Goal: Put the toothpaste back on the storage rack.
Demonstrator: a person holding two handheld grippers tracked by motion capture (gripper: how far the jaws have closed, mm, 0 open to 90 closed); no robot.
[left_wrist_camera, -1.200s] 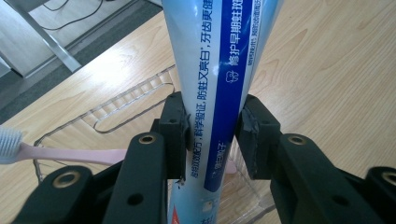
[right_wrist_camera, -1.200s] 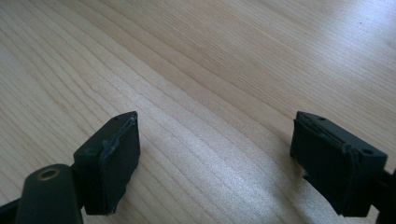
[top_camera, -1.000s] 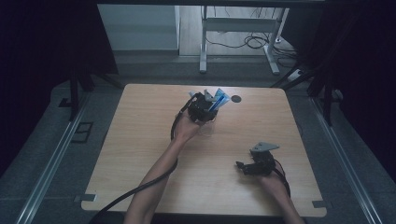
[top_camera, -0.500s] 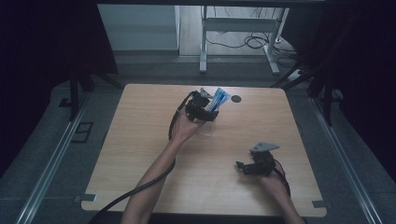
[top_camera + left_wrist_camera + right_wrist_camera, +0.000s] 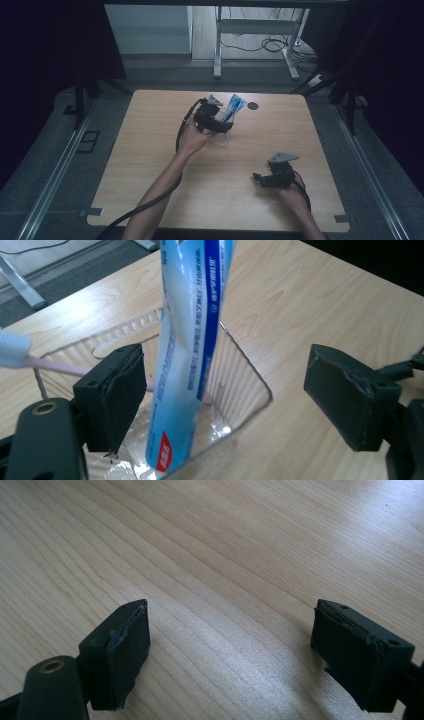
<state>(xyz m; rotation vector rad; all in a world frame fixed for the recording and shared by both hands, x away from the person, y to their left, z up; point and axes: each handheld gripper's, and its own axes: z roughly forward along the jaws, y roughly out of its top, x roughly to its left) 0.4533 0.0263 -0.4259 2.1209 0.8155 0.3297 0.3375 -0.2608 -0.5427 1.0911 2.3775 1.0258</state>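
A clear ribbed plastic container [image 5: 240,390] stood on the wooden table [image 5: 150,165] near its far edge, holding a blue-and-white toothpaste tube [image 5: 190,340] set nearly upright, its red-marked end at the container's bottom, and a pink toothbrush [image 5: 30,357] whose white bristle head stuck out over the rim. The left gripper [image 5: 220,395] hovered at the container with its jaws spread wide, the tube between them but gripped by neither. The right gripper [image 5: 230,650] sat low over bare wood, well apart from the container, jaws released and holding nothing.

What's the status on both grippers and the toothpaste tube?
Left gripper open around toothpaste tube standing in clear cup. Right gripper open, empty, over table.
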